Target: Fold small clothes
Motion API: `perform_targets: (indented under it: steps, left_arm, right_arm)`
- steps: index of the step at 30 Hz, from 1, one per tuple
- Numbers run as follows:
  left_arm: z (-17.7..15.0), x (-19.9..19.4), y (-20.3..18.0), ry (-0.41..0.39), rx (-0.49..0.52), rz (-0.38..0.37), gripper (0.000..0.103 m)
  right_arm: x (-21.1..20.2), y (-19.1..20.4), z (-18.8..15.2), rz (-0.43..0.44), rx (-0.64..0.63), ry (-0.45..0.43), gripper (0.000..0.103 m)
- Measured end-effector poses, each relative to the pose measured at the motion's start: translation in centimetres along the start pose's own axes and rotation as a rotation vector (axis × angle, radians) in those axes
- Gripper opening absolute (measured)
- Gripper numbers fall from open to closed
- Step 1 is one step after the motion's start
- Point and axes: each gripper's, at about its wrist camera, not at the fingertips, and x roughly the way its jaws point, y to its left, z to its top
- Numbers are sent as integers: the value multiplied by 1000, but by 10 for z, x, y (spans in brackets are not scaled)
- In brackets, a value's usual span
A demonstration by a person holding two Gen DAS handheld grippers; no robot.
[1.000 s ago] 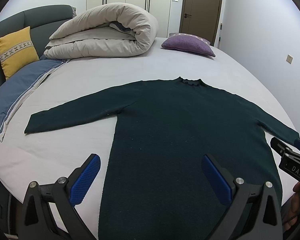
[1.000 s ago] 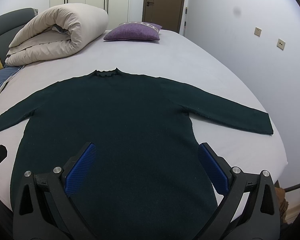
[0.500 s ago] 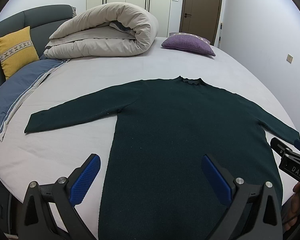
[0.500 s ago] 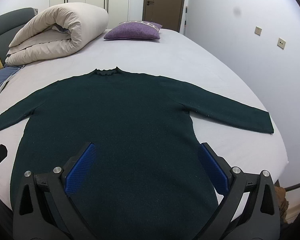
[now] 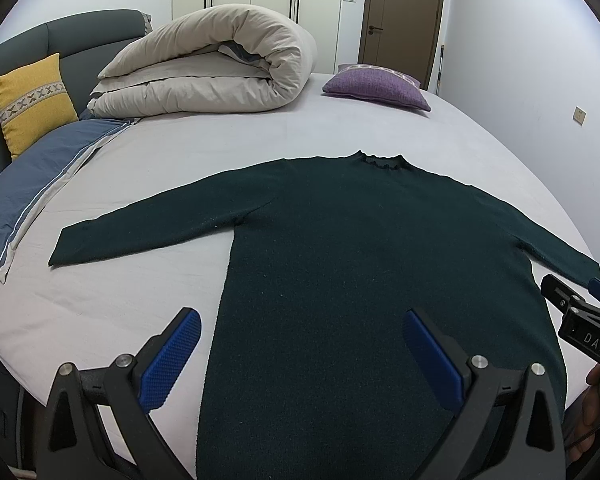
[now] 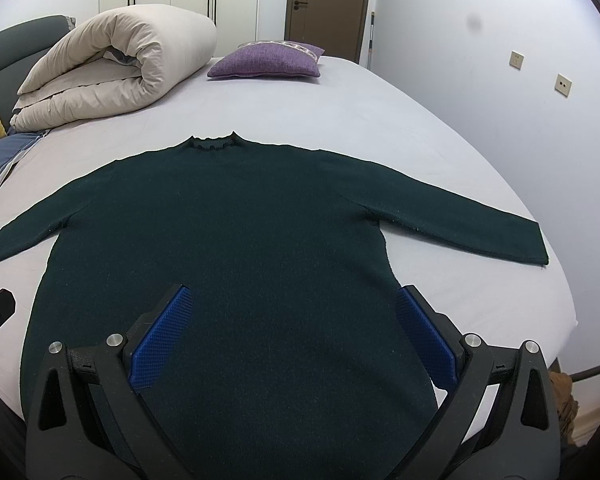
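A dark green long-sleeved sweater (image 5: 360,248) lies flat on the bed, collar away from me and both sleeves spread out; it also shows in the right wrist view (image 6: 236,232). My left gripper (image 5: 300,320) is open and empty, held above the sweater's lower left part. My right gripper (image 6: 294,300) is open and empty above the sweater's lower right part. The right gripper's tip also shows at the right edge of the left wrist view (image 5: 580,312). The sweater's hem is hidden below both views.
The bed has a pale grey sheet (image 5: 220,148). A rolled beige duvet (image 5: 216,72), a purple cushion (image 5: 376,86), a yellow cushion (image 5: 32,100) and a blue pillow (image 5: 32,184) lie at the far and left sides. The wall (image 6: 520,120) is to the right of the bed.
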Motion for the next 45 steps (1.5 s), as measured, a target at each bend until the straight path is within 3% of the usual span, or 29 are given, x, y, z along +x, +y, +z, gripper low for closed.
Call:
perform_targets:
  steps: [45]
  left_arm:
    - [-7, 2, 3, 7, -9, 6, 103]
  right_arm:
    - [2, 1, -8, 11, 2, 23, 103]
